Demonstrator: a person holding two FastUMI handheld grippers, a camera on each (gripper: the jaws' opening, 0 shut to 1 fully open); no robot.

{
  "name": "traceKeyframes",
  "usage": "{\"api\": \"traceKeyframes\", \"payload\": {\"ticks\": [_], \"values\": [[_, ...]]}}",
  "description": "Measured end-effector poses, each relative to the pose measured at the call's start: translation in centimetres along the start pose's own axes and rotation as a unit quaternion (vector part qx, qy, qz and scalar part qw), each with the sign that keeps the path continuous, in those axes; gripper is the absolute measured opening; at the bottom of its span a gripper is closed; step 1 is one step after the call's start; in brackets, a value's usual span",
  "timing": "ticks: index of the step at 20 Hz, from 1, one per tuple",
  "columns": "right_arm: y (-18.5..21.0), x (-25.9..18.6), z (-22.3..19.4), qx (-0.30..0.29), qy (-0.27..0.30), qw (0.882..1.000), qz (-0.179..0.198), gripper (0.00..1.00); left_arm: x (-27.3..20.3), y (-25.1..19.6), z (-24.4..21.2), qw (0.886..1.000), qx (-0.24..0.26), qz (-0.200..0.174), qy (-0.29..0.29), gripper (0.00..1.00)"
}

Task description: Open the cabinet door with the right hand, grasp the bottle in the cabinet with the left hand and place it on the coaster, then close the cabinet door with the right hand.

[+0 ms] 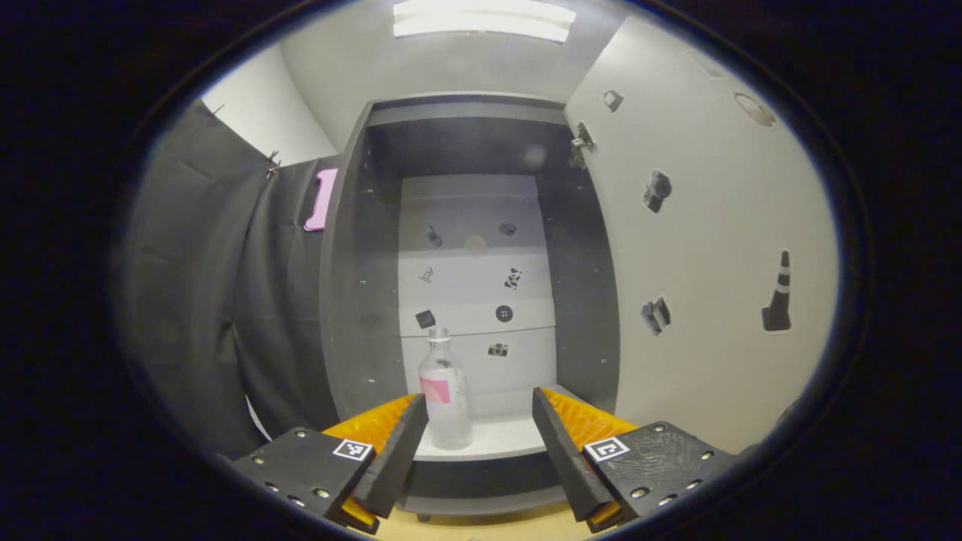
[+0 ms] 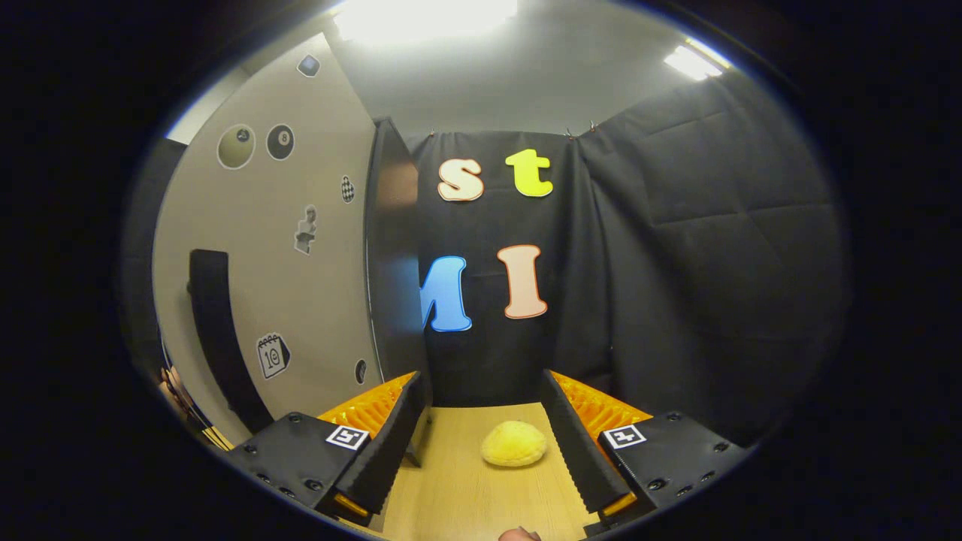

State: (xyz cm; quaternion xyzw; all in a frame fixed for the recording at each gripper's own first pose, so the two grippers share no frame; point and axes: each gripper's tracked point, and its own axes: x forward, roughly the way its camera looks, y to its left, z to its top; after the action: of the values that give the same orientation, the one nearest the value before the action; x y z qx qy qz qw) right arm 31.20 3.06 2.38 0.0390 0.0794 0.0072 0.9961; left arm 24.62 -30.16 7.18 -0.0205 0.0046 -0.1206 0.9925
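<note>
The cabinet (image 1: 353, 300) stands open in the left gripper view, its door (image 1: 699, 248) swung out to the right. A clear bottle (image 1: 445, 391) with a white cap and a pink label stands upright on the cabinet's white bottom shelf (image 1: 503, 439). My left gripper (image 1: 477, 409) is open in front of the shelf, and the bottle sits just inside its left finger, untouched. In the right gripper view my right gripper (image 2: 485, 394) is open over the wooden table (image 2: 466, 496), with the door's outer face (image 2: 301, 248) to its left.
A yellow, rounded soft object (image 2: 514, 443) lies on the table between the right gripper's fingers, farther off. A dark vertical handle (image 2: 214, 330) runs down the door's outer face. Black cloth walls close the booth behind and to the sides.
</note>
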Motion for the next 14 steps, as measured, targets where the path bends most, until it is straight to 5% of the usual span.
{"api": "traceKeyframes", "payload": {"ticks": [14], "values": [[0.0,4.4,-2.2,0.004,0.024,0.997,-0.071,0.98,11.8,5.2,-6.6,0.999,-0.023,-0.012,0.044,0.84]]}}
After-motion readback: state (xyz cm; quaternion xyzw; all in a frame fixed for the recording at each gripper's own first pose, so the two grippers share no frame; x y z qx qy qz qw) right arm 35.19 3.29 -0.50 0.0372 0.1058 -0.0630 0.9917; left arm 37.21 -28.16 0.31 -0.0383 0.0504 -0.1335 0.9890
